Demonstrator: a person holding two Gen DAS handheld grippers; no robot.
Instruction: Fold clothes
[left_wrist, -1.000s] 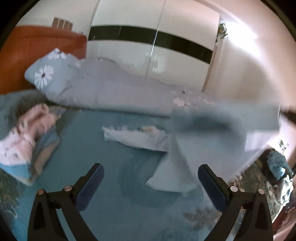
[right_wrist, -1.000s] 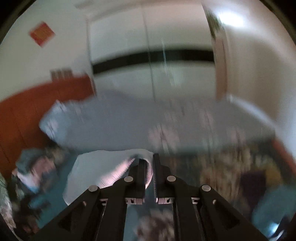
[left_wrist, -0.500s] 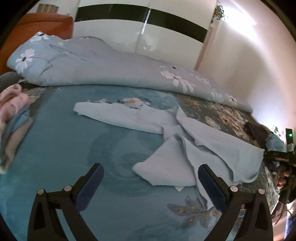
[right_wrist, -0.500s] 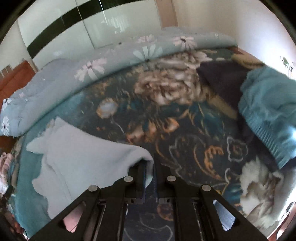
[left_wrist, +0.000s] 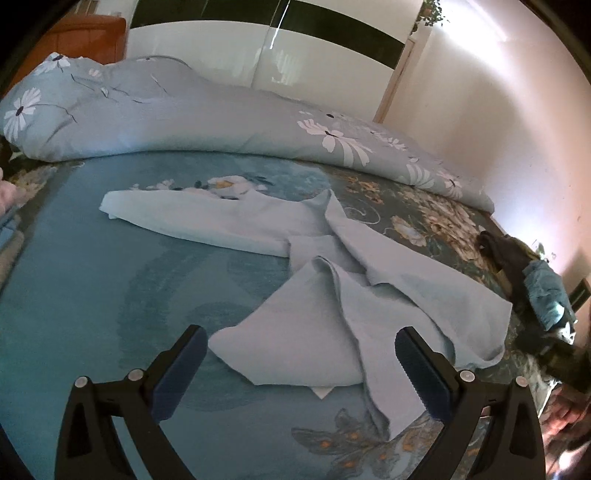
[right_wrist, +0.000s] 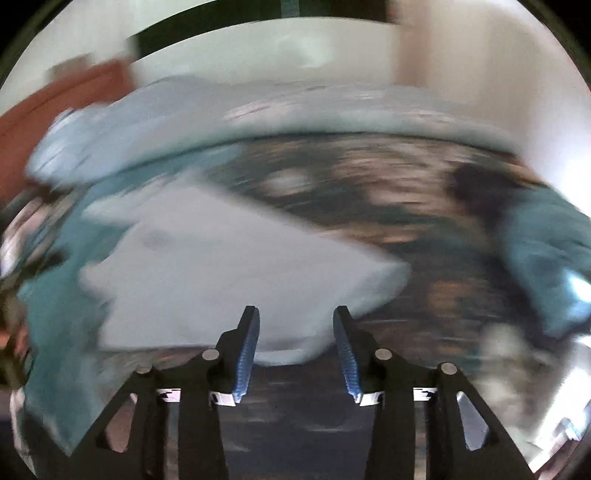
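Opening over the pale blue garment (right_wrist: 229, 266), seemingly untouched, right gripper (right_wrist: 295, 332); left gripper (left_wrist: 297, 363) gapes wide

You are in a home bedroom. A bed (left_wrist: 92, 295) with a teal floral sheet fills your view, and a pale blue duvet (left_wrist: 184, 118) printed with white daisies lies bunched along its far side. Behind it stands a glossy white wardrobe (left_wrist: 229, 51) with a black band, beside an orange-brown headboard (left_wrist: 96, 33). Clothes (left_wrist: 543, 291) lie heaped at the bed's right edge.
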